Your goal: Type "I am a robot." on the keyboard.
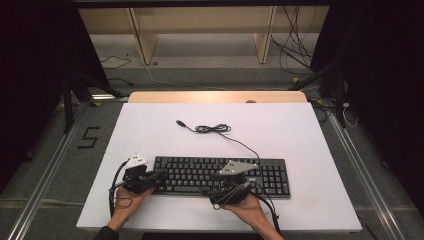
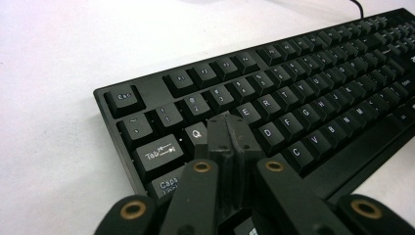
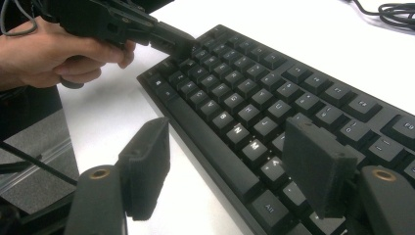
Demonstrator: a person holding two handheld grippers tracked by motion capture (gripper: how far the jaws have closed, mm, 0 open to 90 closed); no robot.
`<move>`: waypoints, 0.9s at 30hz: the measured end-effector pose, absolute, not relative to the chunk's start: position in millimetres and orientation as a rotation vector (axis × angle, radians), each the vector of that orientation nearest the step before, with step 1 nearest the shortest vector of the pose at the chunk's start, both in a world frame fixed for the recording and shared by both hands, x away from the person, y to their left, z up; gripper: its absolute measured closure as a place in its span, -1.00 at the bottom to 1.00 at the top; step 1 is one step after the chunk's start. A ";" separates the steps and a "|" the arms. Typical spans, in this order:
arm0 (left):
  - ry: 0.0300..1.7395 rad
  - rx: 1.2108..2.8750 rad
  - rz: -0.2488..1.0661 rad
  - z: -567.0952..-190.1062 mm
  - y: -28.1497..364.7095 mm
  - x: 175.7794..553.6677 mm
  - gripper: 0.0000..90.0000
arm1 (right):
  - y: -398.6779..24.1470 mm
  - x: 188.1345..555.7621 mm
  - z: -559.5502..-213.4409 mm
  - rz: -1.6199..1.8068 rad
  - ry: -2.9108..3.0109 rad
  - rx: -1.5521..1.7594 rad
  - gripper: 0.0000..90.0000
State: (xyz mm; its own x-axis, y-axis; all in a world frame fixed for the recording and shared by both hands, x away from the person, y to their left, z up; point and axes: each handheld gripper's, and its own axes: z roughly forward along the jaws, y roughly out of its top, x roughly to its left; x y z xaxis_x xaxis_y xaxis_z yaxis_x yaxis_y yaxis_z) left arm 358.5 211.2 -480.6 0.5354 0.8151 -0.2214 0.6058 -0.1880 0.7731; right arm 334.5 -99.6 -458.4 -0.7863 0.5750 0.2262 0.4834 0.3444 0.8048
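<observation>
A black keyboard (image 1: 200, 170) lies across the near half of the white table top, and its cable (image 1: 212, 129) runs back to a small coil with a loose USB plug (image 1: 179, 122). My left gripper (image 1: 156, 176) is shut with nothing between its jaws. In the left gripper view its joined tips (image 2: 227, 132) sit over the keyboard (image 2: 293, 88) just right of the Q key (image 2: 196, 133). My right gripper (image 1: 235, 189) stands open at the front edge. Its wide jaws (image 3: 227, 134) straddle the bottom key rows of the keyboard (image 3: 254, 88). The left gripper (image 3: 183, 44) points at the far corner there.
The white table top (image 1: 150, 130) has a wooden strip (image 1: 215, 97) along its far edge. Beyond it are floor cables (image 1: 295, 50) and wooden furniture legs (image 1: 142, 40). A "5" (image 1: 89, 137) is taped on the floor at left. Metal rails (image 1: 50, 170) flank the table.
</observation>
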 end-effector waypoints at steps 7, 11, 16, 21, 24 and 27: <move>1.167 1.927 0.297 -483.1 209.2 360.0 0.98 | -101.5 333.3 -458.2 1.444 2.490 0.987 -0.21; 1.167 1.934 0.291 -483.5 209.0 360.3 0.98 | -101.7 332.8 -457.9 1.444 2.490 0.983 -0.21; 1.170 1.937 0.285 -483.7 209.1 360.7 0.98 | -102.0 332.3 -457.6 1.446 2.492 0.981 -0.21; 1.178 1.954 0.272 -485.4 207.6 360.9 0.98 | -102.0 331.6 -457.3 1.443 2.494 0.982 -0.21; 1.179 1.955 0.276 -485.4 207.2 360.7 0.98 | -102.3 331.5 -457.2 1.442 2.493 0.984 -0.21; 1.181 1.952 0.274 -485.2 207.3 360.7 0.98 | -102.5 331.4 -457.0 1.444 2.490 0.985 -0.21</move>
